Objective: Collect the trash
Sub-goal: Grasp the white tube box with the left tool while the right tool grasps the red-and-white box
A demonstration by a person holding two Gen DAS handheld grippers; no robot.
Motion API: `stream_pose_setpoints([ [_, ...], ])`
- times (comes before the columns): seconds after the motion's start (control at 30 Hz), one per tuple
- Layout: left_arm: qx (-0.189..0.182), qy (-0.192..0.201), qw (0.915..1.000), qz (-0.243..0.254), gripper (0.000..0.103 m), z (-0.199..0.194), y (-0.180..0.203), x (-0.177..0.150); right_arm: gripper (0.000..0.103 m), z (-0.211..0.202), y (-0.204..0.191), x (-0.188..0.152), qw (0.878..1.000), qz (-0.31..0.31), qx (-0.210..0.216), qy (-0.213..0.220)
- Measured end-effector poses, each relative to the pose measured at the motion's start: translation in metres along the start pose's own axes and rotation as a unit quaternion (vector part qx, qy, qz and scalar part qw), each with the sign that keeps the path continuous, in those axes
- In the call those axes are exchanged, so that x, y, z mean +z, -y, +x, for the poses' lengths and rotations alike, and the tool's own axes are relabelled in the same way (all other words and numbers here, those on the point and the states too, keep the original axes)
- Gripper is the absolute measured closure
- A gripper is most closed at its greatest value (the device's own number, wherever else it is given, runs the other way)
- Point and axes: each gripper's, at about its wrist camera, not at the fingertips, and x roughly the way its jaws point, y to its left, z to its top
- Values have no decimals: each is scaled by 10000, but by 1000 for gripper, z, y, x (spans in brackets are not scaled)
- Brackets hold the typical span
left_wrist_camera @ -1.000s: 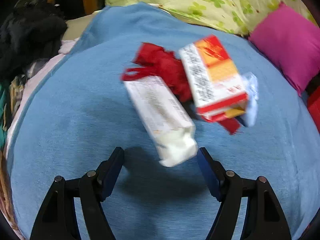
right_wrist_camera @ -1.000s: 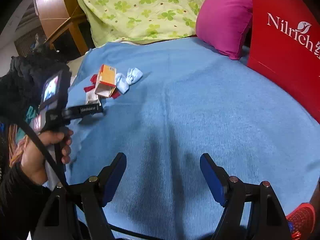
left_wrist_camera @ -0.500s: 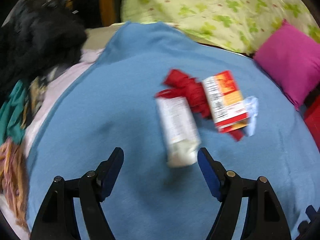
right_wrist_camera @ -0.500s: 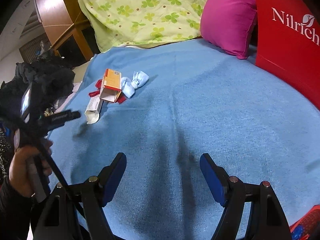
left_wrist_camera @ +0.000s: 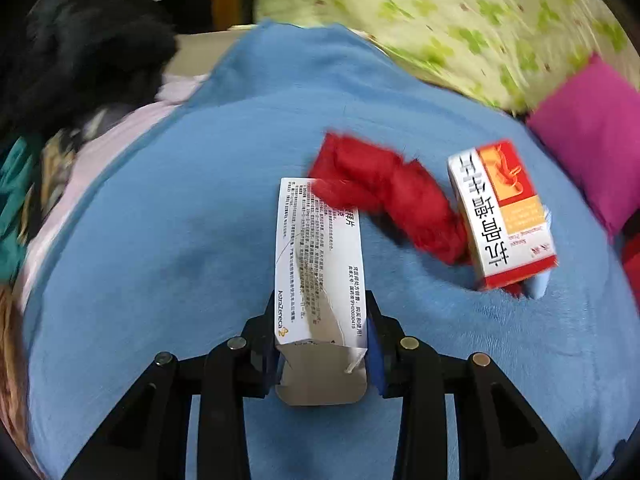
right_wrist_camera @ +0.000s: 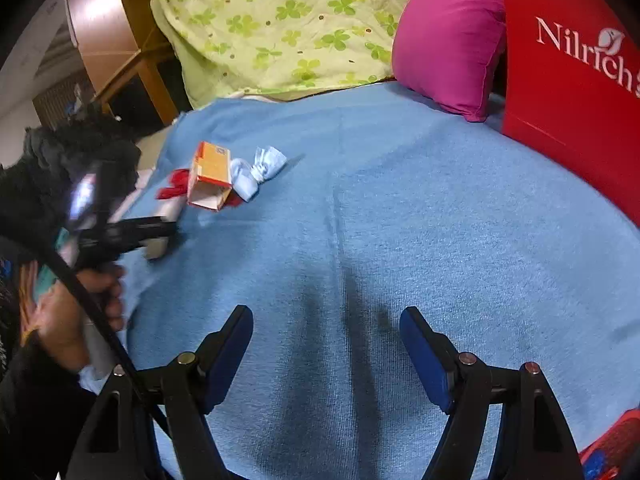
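While the blue bed (right_wrist_camera: 420, 208) spreads under both hands, we see the trash bunched at its ten o'clock side in the right view. The red bag (right_wrist_camera: 576, 80) stands at two o'clock there, likely where we must carry things. Our right gripper (right_wrist_camera: 326, 354) hangs with jaws apart and empty, well away from the pile. Our left gripper (left_wrist_camera: 322, 344) is the near one: its jaws have just been closing and now pinch the near end of the white box (left_wrist_camera: 318, 264), whose long axis runs straight ahead to twelve o'clock. The orange box (left_wrist_camera: 502, 212) and red wrapper (left_wrist_camera: 388, 196) lie at one o'clock.
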Motion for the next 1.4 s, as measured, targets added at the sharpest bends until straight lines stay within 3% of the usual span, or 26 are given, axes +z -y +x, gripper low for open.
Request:
stream_pose_setpoints([
  [0.17, -72, -19, 9996, -267, 65, -19, -24, -13, 24, 13, -19, 14, 9996, -212, -90, -187],
  [0.37, -105, -268, 9990, -335, 62, -10, -36, -18, 24, 31, -67, 60, 9983, -527, 226, -103],
  [0.43, -43, -255, 9992, -290, 57, -8, -35, -17, 24, 41, -87, 77, 9974, -617, 357, -50],
  [0.5, -166, -264, 9990, -313, 37, -7, -34, -14, 24, 56, -104, 95, 9967, -636, 493, -69],
  [0.57, -124, -231, 9990, -356, 33, -5, -35, -12, 24, 72, -122, 113, 9957, -700, 607, -86],
  [0.7, -145, -207, 9987, -453, 36, -3, -38, -8, 24, 107, -137, 137, 9962, -547, 650, -195],
  [0.73, -149, -185, 9986, -478, 43, -4, -40, -7, 24, 117, -137, 141, 9964, -488, 646, -266],
  [0.77, -114, -187, 9986, -480, 63, -3, -41, -7, 24, 127, -139, 146, 9963, -457, 637, -346],
  [1.0, -176, -187, 9977, -633, 60, -1, -46, -6, 24, 190, -141, 148, 9921, -127, 782, -972],
  [1.1, -208, -194, 9971, -703, 59, -1, -48, -5, 25, 189, -149, 142, 9904, -334, 922, -976],
  [1.17, -242, -196, 9966, -758, 59, -1, -51, -5, 31, 188, -159, 137, 9881, -592, 928, -1070],
  [1.37, -181, -171, 9966, -786, 59, -1, -50, -6, 31, 190, -163, 137, 9889, -710, 780, -1049],
  [1.4, -176, -171, 9966, -781, 59, -1, -50, -6, 38, 192, -165, 138, 9887, -762, 742, -1058],
])
